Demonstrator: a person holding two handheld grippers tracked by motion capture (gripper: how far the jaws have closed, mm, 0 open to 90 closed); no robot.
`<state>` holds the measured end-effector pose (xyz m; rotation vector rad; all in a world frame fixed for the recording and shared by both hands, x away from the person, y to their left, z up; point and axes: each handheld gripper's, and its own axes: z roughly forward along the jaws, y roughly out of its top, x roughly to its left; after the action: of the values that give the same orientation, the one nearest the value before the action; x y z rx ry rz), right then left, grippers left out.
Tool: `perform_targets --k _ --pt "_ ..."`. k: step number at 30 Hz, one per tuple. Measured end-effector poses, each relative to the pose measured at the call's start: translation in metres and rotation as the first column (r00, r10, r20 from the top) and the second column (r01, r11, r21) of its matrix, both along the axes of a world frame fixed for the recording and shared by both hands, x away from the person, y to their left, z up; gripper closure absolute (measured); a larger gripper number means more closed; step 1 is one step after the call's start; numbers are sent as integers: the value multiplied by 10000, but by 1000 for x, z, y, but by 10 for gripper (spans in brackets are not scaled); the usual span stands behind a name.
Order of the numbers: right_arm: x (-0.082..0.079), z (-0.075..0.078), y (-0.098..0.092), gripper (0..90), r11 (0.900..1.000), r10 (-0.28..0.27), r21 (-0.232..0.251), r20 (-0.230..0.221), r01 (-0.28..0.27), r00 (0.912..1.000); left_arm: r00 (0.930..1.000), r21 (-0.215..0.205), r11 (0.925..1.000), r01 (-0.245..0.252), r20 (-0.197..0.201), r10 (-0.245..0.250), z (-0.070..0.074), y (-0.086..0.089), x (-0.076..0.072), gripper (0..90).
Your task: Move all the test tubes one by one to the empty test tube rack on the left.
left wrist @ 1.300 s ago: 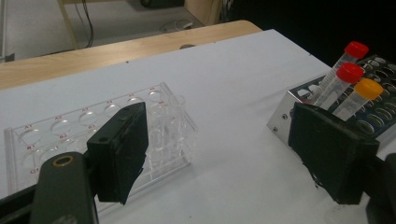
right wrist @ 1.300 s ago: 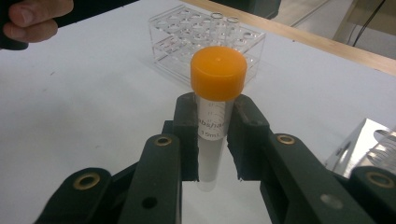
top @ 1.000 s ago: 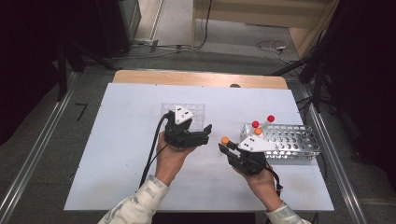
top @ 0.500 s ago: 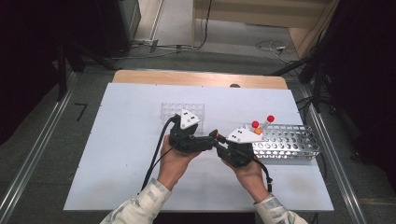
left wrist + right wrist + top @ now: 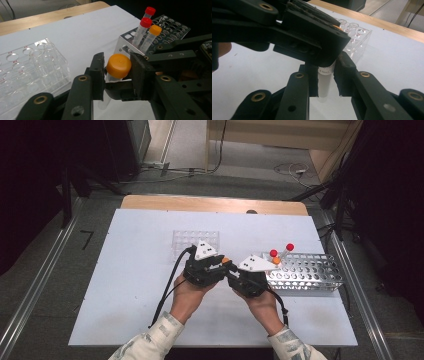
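My left gripper (image 5: 117,72) has just closed on the orange screw cap (image 5: 119,65) of the clear plastic tube (image 5: 325,81) clamped by my right gripper (image 5: 325,77); unscrewing can begin.

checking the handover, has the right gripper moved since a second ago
Yes. The right gripper has shifted left, away from the metal rack, and now meets the left gripper at the orange-capped tube, on which the left jaws have just been closing.

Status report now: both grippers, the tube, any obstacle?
Left gripper jaws just closed around the orange-capped clear plastic tube. Right gripper shut on tube body. No obstacle; metal rack beside.
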<state>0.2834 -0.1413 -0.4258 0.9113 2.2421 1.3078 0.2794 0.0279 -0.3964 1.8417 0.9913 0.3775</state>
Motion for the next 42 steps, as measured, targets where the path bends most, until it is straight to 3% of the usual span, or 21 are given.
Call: perform_targets --k 7,12,24,32,42 --pt "0 0 0 700 10000 24 -20 11 -24 10000 10000 93 10000 35 21 -35 1 0 1 701" --pt "-1 1 -3 485 9997 248 56 -194 -247 9995 9998 113 9998 -179 101 178 5 4 3 701" --pt "-13 4 -29 242 9989 463 -33 -296 -464 9985 9911 33 9917 -1284 359 1282 18 34 17 701" --pt "-27 2 -56 200 9993 364 -47 -419 -366 9985 9807 93 9821 -1881 568 1873 31 50 29 702" --pt "-34 2 -83 201 9998 -94 170 -469 102 9989 9701 176 9721 -2337 717 2320 39 54 49 702"
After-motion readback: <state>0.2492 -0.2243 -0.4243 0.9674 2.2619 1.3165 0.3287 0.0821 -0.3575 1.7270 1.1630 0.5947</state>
